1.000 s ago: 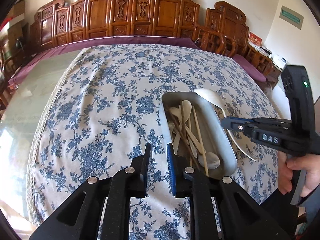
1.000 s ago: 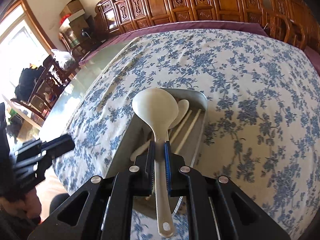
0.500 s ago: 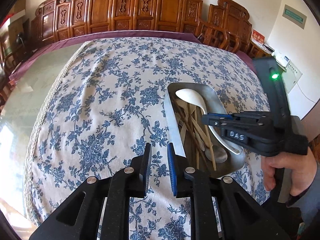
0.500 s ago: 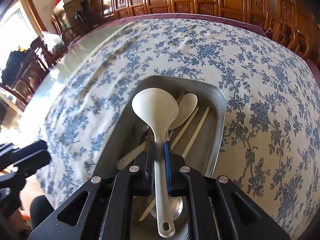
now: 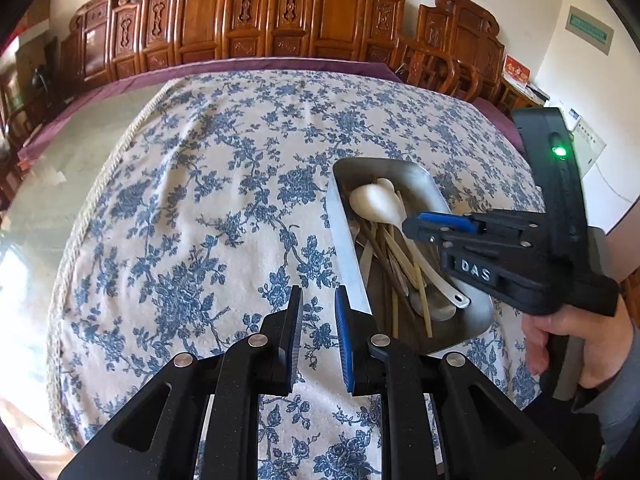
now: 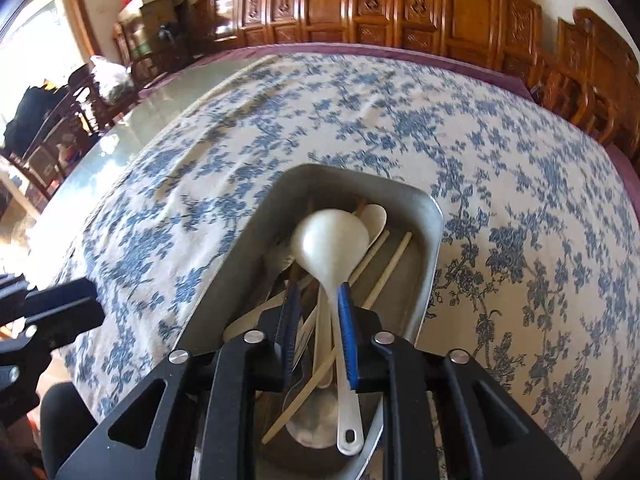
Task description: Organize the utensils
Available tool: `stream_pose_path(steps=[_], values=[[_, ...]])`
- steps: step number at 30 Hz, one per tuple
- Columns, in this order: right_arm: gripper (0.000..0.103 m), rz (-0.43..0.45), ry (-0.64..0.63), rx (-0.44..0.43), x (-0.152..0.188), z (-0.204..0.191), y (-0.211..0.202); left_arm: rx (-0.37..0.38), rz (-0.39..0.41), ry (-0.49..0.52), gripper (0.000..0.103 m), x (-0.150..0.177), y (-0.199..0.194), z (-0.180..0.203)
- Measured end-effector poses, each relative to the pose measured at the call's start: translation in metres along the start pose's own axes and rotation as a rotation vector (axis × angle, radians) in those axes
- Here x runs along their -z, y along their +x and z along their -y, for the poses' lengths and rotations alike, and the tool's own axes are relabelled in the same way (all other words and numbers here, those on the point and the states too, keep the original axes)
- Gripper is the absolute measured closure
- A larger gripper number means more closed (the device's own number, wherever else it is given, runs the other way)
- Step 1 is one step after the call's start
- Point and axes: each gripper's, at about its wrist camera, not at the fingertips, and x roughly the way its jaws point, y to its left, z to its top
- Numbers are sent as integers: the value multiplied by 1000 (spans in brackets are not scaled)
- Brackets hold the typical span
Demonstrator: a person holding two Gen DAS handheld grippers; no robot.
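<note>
White ladle (image 6: 334, 248) inside metal tray (image 6: 434, 240) rim (right gripper (image 6: 318, 316) parted)

In the right wrist view the right tool (image 6: 316, 312) hides the near part of the metal tray (image 6: 434, 240) and the spoons and chopsticks (image 6: 390, 270) under it, while the left tool (image 6: 60, 312) is cut off at the frame's left edge.
</note>
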Motion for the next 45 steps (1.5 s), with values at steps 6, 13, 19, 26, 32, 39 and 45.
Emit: stream_pose_path(steps=[6,13,19,26,32,39,45], values=[[68,64,3,0,16,5,-43,-10,11,10,79,1,-6,16],[41,152,24,19,46,19,-102,-38,56,26,23,2,-26,42],[11,222,46,71,72,30,-145,-47,85,-2,9,7,-45,59],[3,263,83,102,110,39,-186,-63,108,4,8,23,-62,79],[3,292,115,142,140,41,-214,-84,125,16,8,40,-86,97],[3,332,166,172,164,43,-248,-106,162,39,8,57,-122,112],[3,387,181,196,170,39,-281,-97,233,45,8,63,-164,125]])
